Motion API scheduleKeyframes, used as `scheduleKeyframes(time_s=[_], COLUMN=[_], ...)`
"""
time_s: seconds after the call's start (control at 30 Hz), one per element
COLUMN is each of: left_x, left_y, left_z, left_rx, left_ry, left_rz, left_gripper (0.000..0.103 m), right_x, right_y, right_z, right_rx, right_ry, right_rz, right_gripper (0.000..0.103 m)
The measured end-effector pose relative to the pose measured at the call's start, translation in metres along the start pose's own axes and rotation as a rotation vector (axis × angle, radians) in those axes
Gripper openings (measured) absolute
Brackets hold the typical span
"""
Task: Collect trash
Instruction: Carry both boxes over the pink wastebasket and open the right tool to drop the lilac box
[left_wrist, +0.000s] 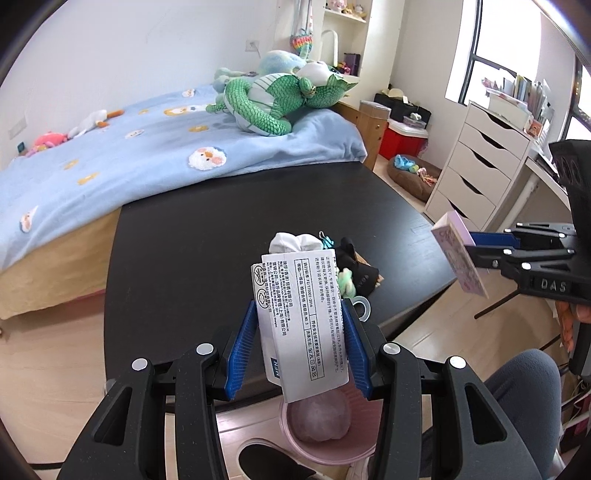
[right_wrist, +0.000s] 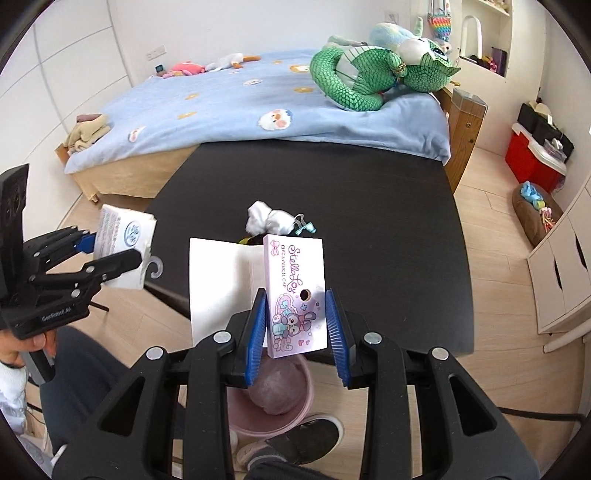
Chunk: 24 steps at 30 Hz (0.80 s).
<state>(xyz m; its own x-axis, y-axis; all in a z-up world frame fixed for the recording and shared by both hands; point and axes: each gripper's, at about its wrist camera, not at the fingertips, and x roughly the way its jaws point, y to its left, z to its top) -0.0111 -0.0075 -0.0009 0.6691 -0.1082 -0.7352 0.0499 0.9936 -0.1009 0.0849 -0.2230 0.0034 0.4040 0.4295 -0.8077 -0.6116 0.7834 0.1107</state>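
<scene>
- The black bench fills the middle of both views, its near edge running just above the claws; a small heap of leftover things (a white wad, a clip, dark bits) sits near the centre of it.
- The pink bin stands on the floor under the near edge of the bench, at the bottom centre of each frame, with a pale crumpled lump already inside.
- The left claw is partly closed on a white printed package, its blue pads pressing both sides; the package hangs just above the bin's mouth in the left wrist view.
- The right claw is closed narrower on a pink pencil-cap box, held upright and also lined up over the bin in its own view.
- Step in hand, as I judge it: both pieces of trash are lifted off the bench and carried to the bin.
- The next move calls for lowering each claw over the bin's opening and spreading the pads so the package and box drop in, then going back for the heap.
</scene>
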Motion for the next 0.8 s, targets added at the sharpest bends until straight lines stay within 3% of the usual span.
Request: scheduleKeyframes(time_s=[0.37,0.8], left_x=[-0.015,-0.030], left_y=[-0.016,-0.015], left_z=[-0.025,-0.047], left_rx=[0.021,0.000], left_ry=[0.005,0.009], left_rz=[-0.017,-0.018], left_gripper=[0.045,0.045], right_x=[-0.014,-0.008], right_y=[0.021,0.039], right_z=[-0.043,-0.063], right_rx=[-0.005,-0.039], right_ry=[-0.002,0.035], right_rz=[0.043,0.083], right_gripper=[0.032,0.032])
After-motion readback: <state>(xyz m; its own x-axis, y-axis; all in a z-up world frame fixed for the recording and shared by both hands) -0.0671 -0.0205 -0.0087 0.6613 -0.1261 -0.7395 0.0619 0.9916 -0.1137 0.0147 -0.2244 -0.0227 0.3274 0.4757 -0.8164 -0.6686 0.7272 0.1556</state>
